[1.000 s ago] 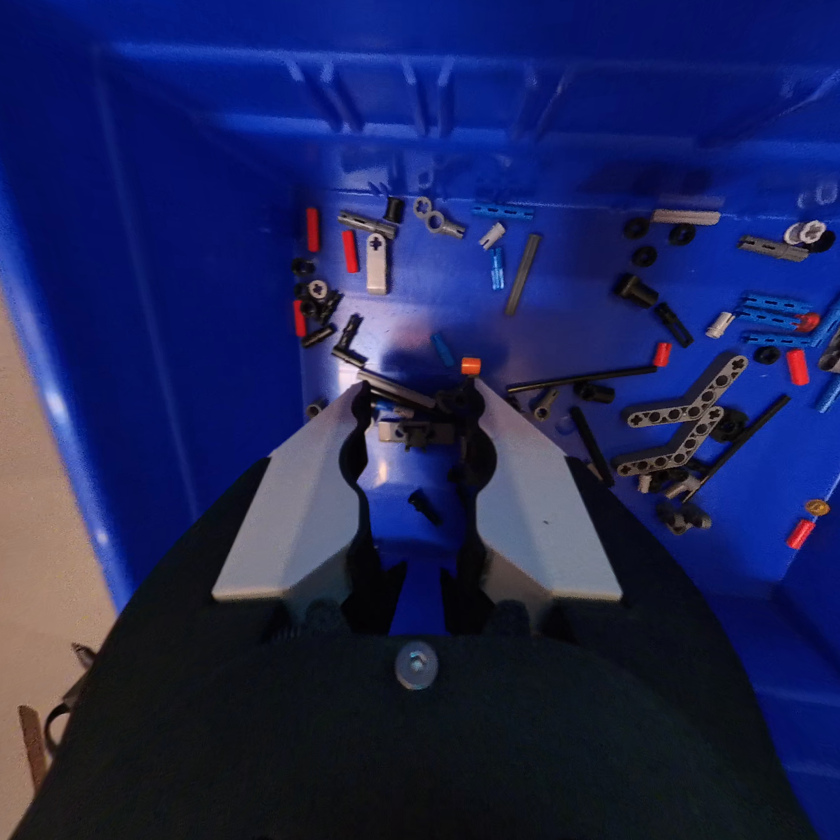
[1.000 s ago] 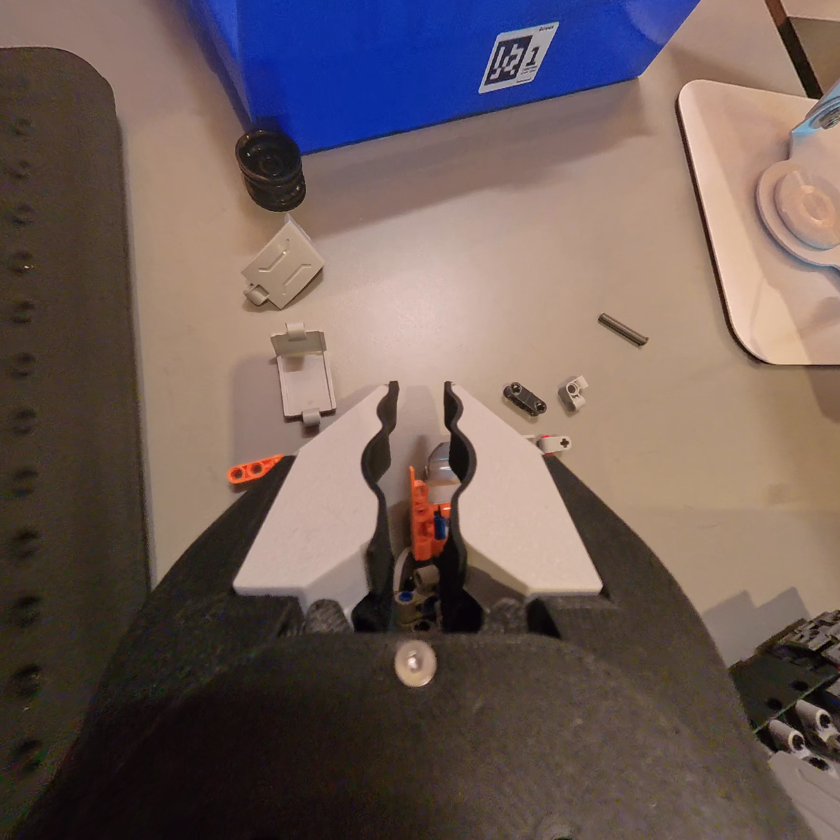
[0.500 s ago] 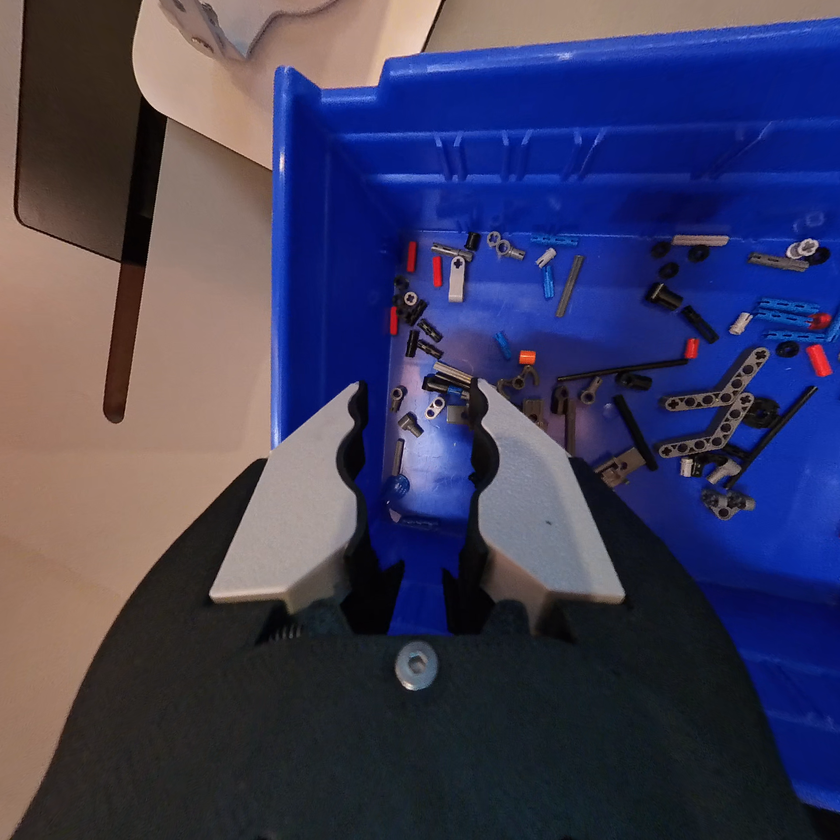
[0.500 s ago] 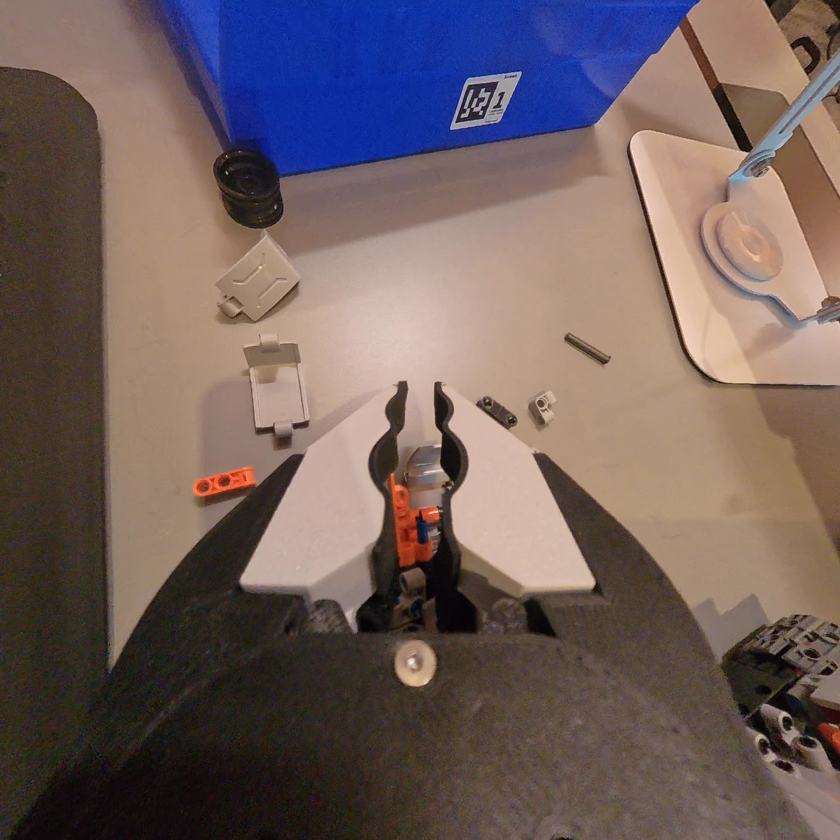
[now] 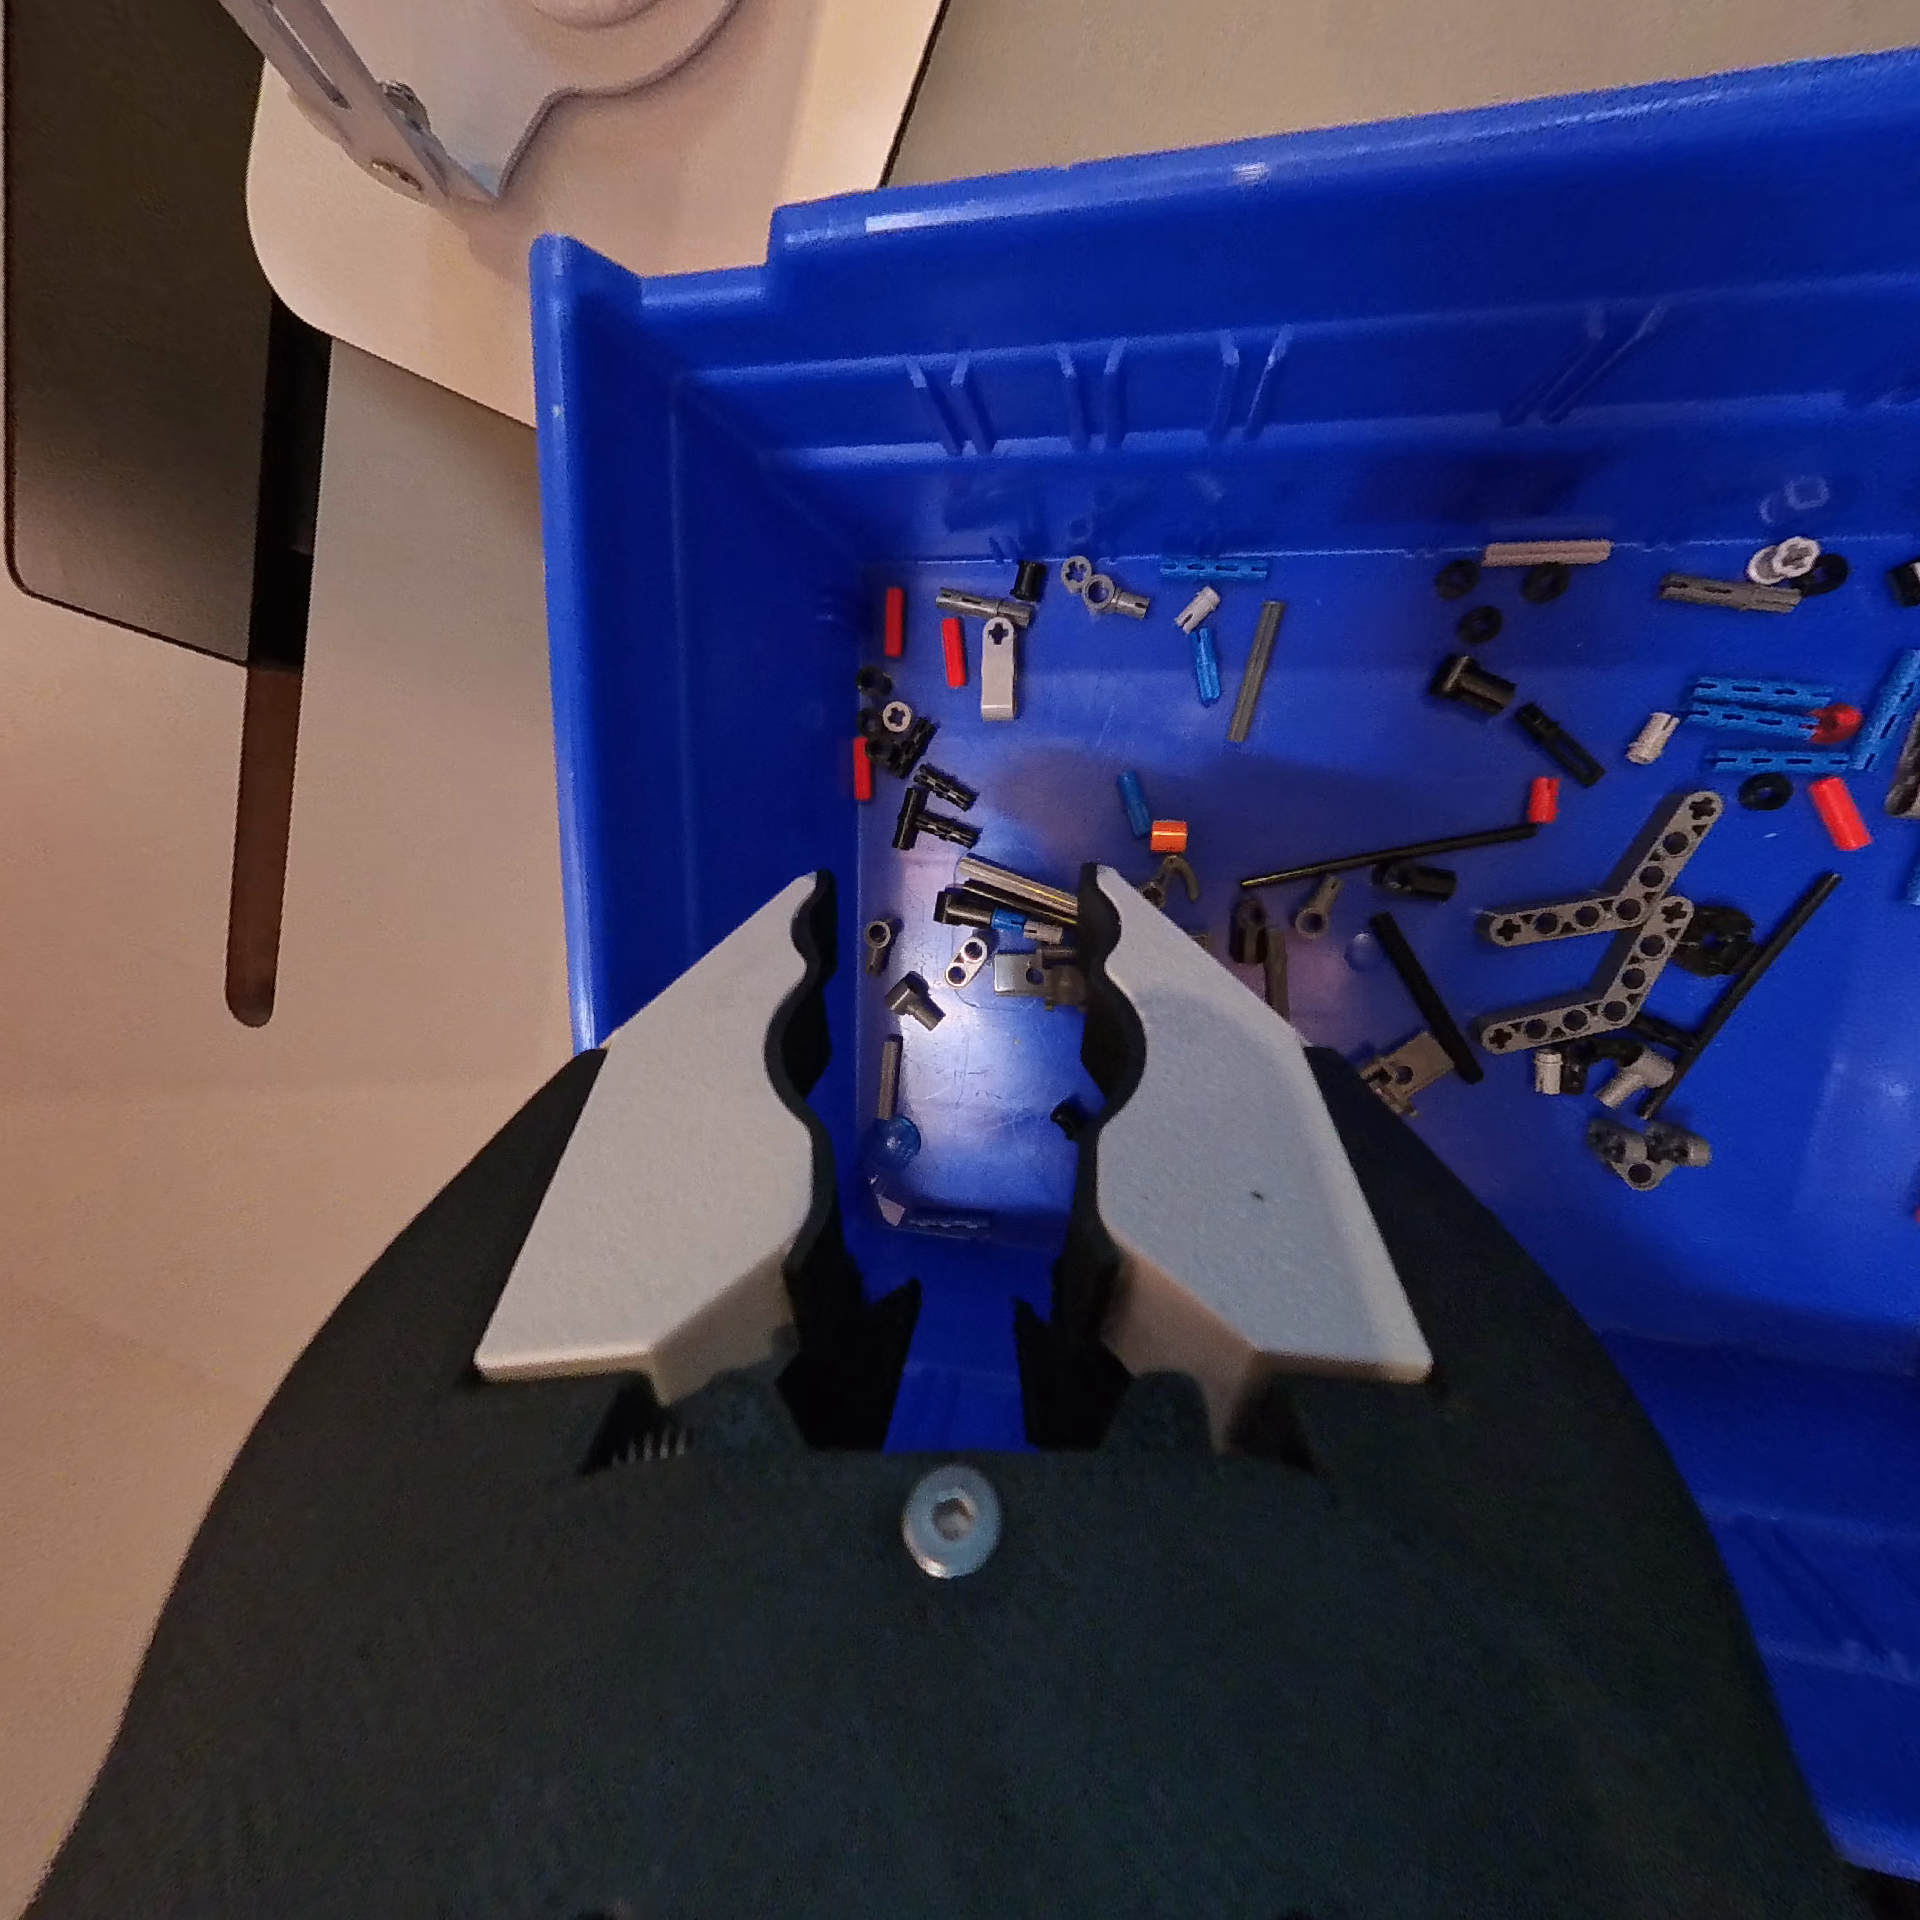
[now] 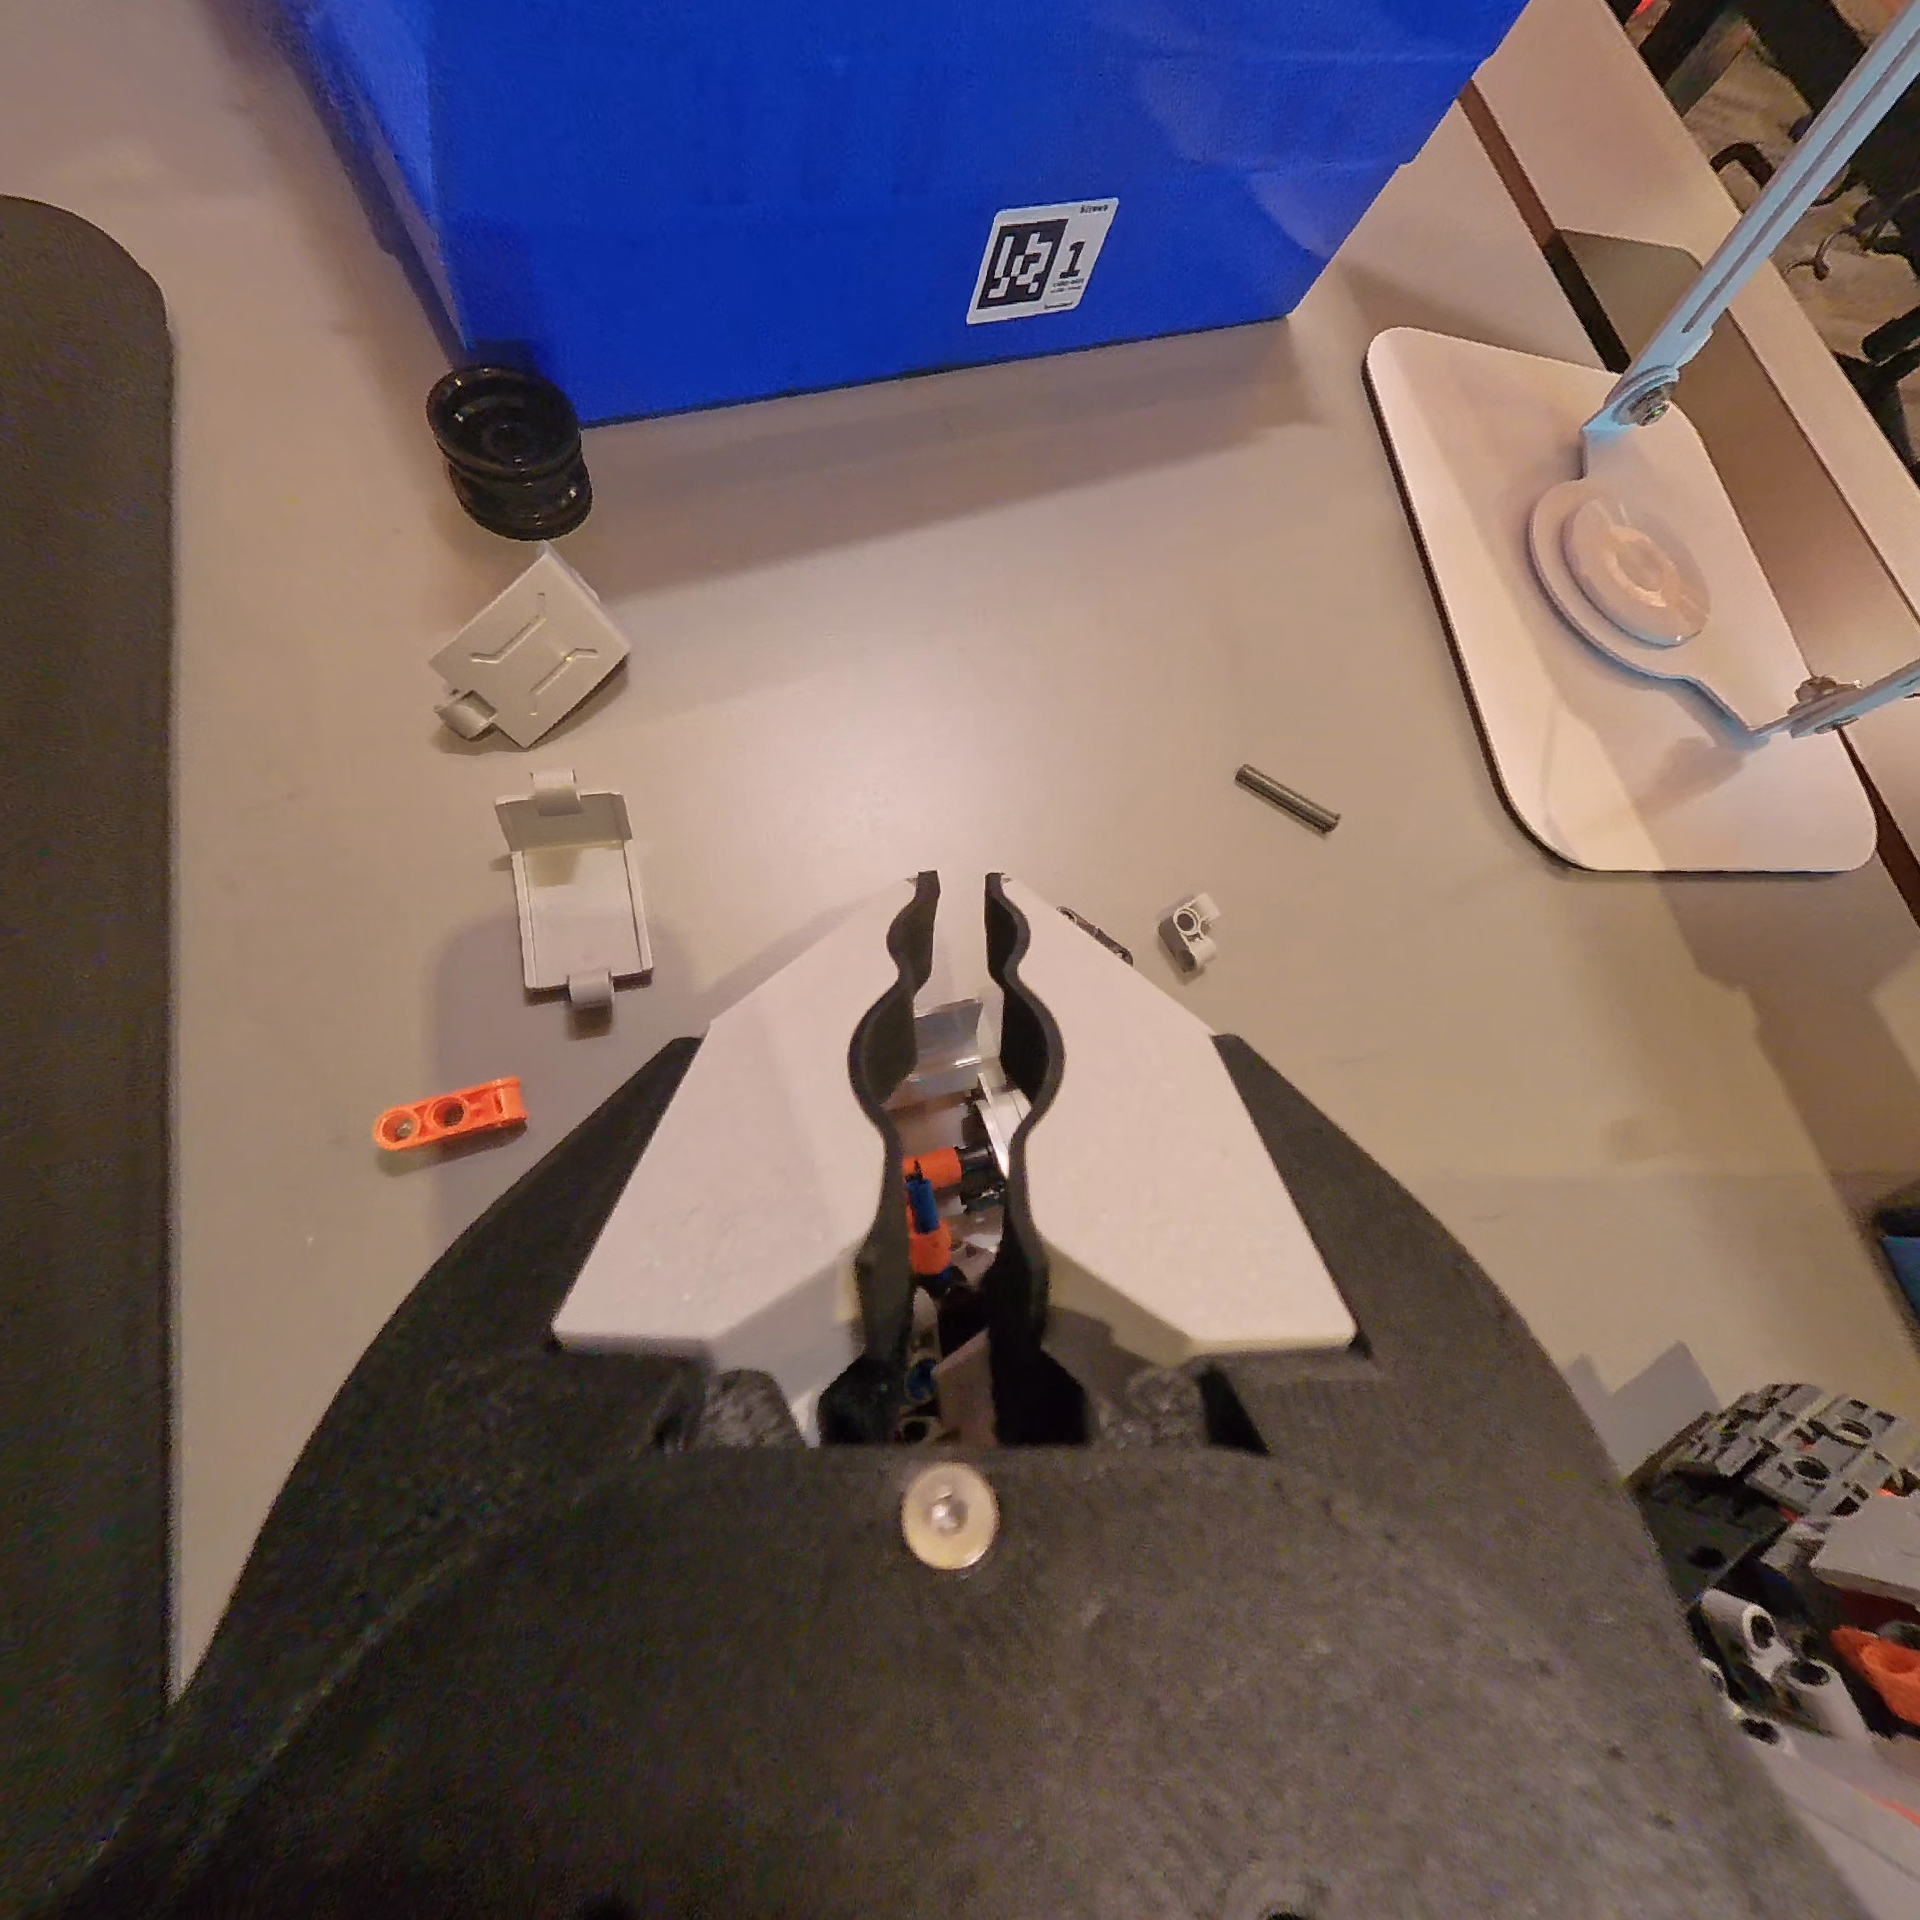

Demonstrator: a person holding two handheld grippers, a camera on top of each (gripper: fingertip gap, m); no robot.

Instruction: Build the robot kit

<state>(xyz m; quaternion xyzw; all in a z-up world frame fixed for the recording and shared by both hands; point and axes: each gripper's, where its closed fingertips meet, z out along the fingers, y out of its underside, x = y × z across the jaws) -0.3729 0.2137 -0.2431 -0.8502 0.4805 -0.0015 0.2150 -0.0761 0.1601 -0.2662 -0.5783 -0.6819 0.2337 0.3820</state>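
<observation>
The right gripper (image 6: 961, 883) is clamped down on a small built-up piece (image 6: 945, 1132) of grey, orange and blue parts, pinched deep between the jaws with only a thin slit left at the tips, held just above the grey tabletop (image 6: 935, 665). The left gripper (image 5: 951, 894) is spread wide with nothing in it, hanging over the near left corner of the blue bin (image 5: 665, 623). That bin is a mess of tiny construction bits on its floor: two grey angled beams (image 5: 1600, 935) over on the right, long black axles (image 5: 1387, 857), red pins (image 5: 953, 652), blue pins (image 5: 1205, 665), a little orange bush (image 5: 1169, 831), plus a clump of black and grey connectors (image 5: 997, 904) right ahead of the open jaws. From the right wrist view the same bin shows its outer wall (image 6: 831, 156) with a square coded sticker (image 6: 1042, 260) on it, and a black tire (image 6: 509, 452) sits right against its corner. Scattered on the table nearby are two grey hinged panels (image 6: 530, 655) (image 6: 577, 894), an orange connector (image 6: 452, 1114), a small grey joint piece (image 6: 1190, 928) and a dark short axle (image 6: 1286, 798). A white stand base (image 6: 1621, 623) with a light-blue arm (image 6: 1766, 197) sits off right, a dark mat (image 6: 73, 831) runs along the left, and a pile of dark grey parts (image 6: 1808, 1558) fills the bottom right corner.
</observation>
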